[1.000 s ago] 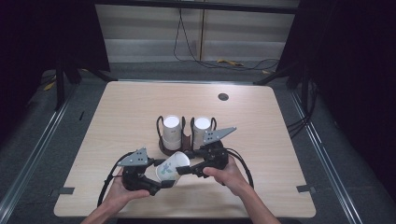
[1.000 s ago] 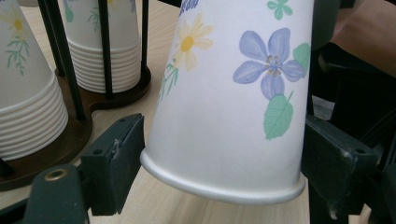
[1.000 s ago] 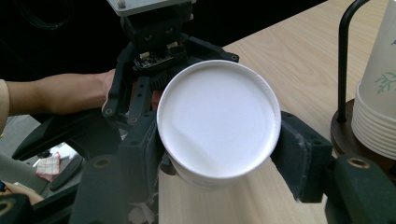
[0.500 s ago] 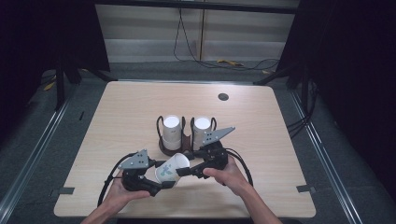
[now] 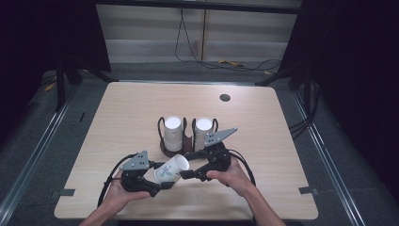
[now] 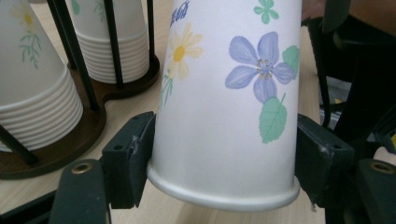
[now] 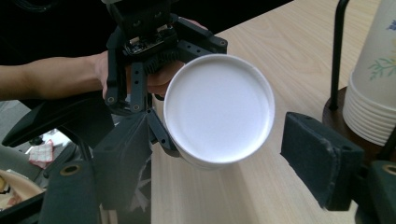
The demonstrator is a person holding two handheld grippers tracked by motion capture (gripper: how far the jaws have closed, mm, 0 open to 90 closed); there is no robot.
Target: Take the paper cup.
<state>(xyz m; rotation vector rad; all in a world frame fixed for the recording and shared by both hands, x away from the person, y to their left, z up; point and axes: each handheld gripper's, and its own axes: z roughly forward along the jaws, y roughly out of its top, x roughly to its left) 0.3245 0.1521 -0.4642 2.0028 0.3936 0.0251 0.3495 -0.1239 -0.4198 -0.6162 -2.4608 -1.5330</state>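
Left gripper point(image 5: 159, 184) clamps a flowered paper cup point(image 5: 171, 169), tilted above the table's point(image 5: 117, 113) near edge. Right gripper point(image 5: 188, 174), jaws apart, faces the cup's white base, just before the cup holder point(image 5: 165, 148).

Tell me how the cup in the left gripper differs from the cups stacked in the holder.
The held cup is single and lies tilted between the left gripper's jaws; the stacked cups stand nested upside down in the holder. The held cup is off the table; the stacks rest on the holder's base. Both are white with flower prints.
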